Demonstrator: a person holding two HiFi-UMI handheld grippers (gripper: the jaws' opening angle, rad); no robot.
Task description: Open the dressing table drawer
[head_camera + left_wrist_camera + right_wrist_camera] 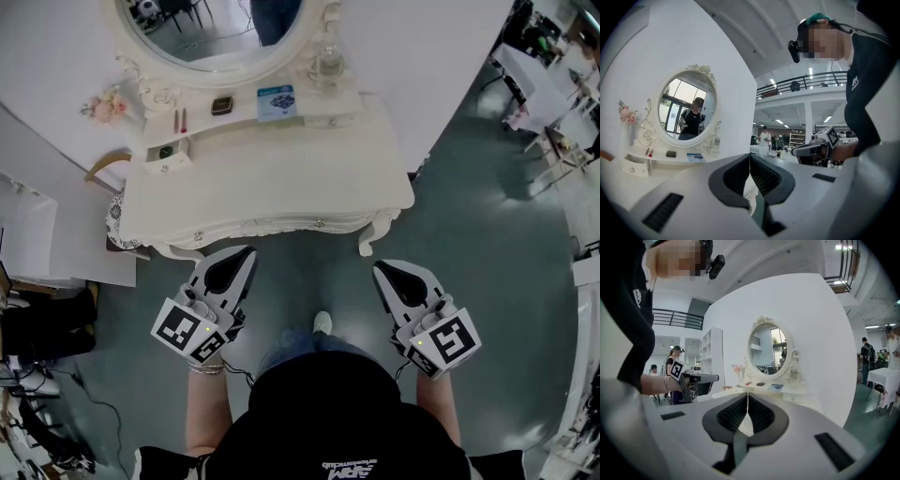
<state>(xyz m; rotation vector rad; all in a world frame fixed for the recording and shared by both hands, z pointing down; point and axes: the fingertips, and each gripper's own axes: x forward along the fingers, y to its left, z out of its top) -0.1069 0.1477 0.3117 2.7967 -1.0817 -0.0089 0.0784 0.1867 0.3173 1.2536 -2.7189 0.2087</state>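
Note:
The white dressing table (281,178) with an oval mirror (211,28) fills the top of the head view. Its wide drawer front (262,228) runs along the near edge and carries two small knobs (319,223); it looks closed. My left gripper (246,251) hovers just in front of the drawer's left part, apart from it, jaws shut on nothing. My right gripper (380,270) is held below the table's right front leg (373,239), also shut and empty. In the left gripper view the left gripper (750,155) shows its pads meeting; the right gripper (747,394) does the same in its own view.
On the table's raised shelf (309,120) lie lipsticks (178,120), a dark box (221,105) and a blue card (276,101), with pink flowers (105,105) at the left. A small shelf drawer (167,155) stands pulled out. White furniture (37,234) crowds the left side; grey floor (469,234) lies to the right.

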